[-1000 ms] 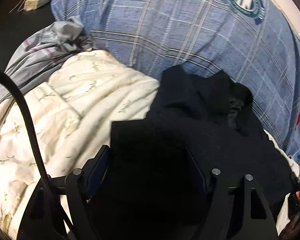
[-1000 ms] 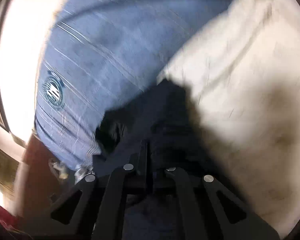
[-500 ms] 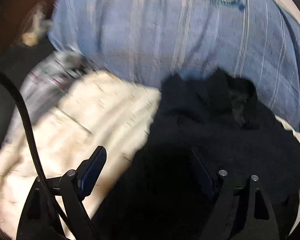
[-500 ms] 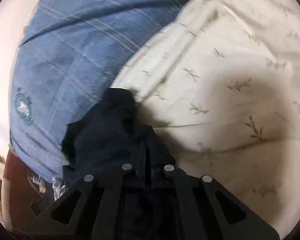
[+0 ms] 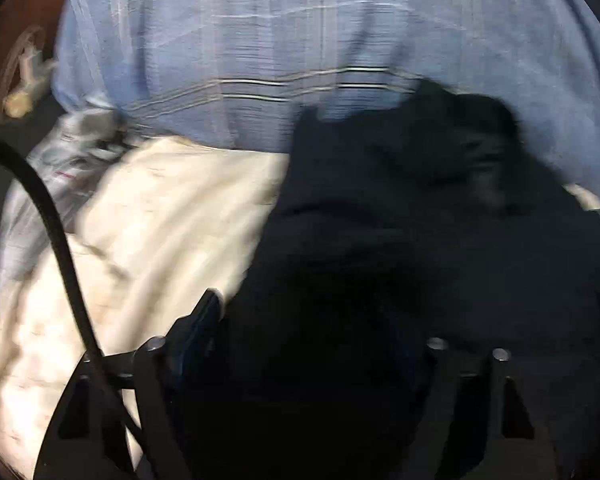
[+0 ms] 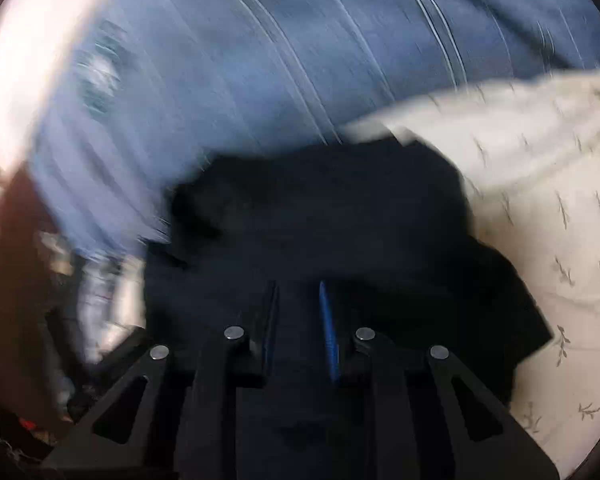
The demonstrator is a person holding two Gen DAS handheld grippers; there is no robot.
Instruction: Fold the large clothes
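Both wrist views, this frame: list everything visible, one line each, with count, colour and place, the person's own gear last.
dark garment: one, black or very dark navy, crumpled on the cream bedding, its far edge against the blue pillow.
cream bedding: one, cream with a small leaf print, spread under and beside the garment.
blue pillow: one, blue plaid with pale stripes, behind the garment.
grey cloth: one, light grey, bunched at the bedding's far left corner; blurred.
black cable: one, arcing across the left wrist view.
left claw: one, black, jaws wide, just been opening, garment between them.
right claw: one, black with blue pads, narrow gap, just been opening over the garment.
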